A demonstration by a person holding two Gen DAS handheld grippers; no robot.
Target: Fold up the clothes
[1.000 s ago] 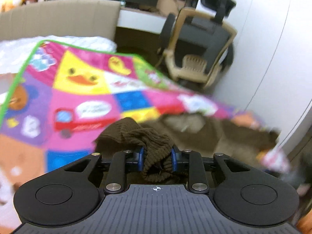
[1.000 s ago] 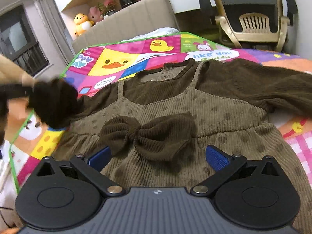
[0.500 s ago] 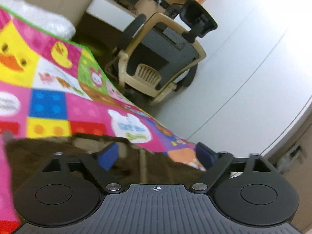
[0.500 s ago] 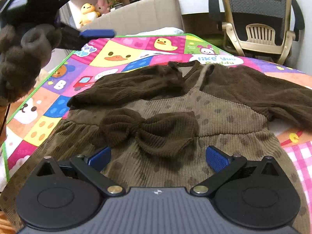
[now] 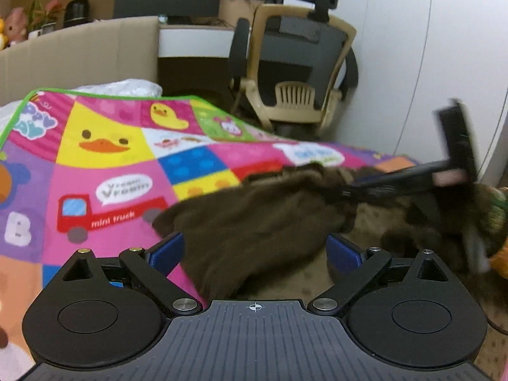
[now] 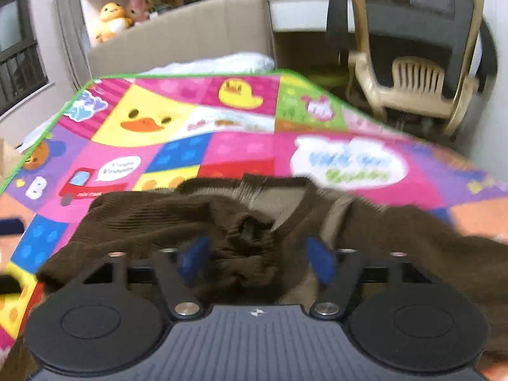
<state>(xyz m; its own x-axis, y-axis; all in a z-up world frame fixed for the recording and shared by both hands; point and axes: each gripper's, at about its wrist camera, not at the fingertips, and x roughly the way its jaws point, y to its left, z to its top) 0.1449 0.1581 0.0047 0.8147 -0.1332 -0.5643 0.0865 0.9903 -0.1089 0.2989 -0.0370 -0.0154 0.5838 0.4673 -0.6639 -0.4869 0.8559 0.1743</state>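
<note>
A brown corduroy dress [image 5: 374,222] with a tan dotted front lies on a colourful play mat [image 5: 104,146]. Its left sleeve [image 5: 254,216] is folded inward over the chest. My left gripper [image 5: 255,250] hovers open just above that sleeve, holding nothing. In the left wrist view my right gripper [image 5: 358,187] reaches in from the right, blurred, at the sleeve's end. In the right wrist view my right gripper [image 6: 257,260] has its jaws partly narrowed, still apart, around the bunched sleeve cuff [image 6: 250,247] just below the neckline [image 6: 279,197]. The other sleeve [image 6: 428,238] stretches out to the right.
The play mat [image 6: 241,146] has a green border. Behind it lie white bedding [image 5: 127,85] and a beige panel [image 5: 79,54]. An office chair [image 5: 295,63] stands past the mat's far right corner. Plush toys [image 6: 111,19] sit on a shelf.
My left gripper let go of the sleeve cuff it held and now stands open; the sleeve lies folded over the chest. My right gripper moved forward to the cuff and its jaws narrowed.
</note>
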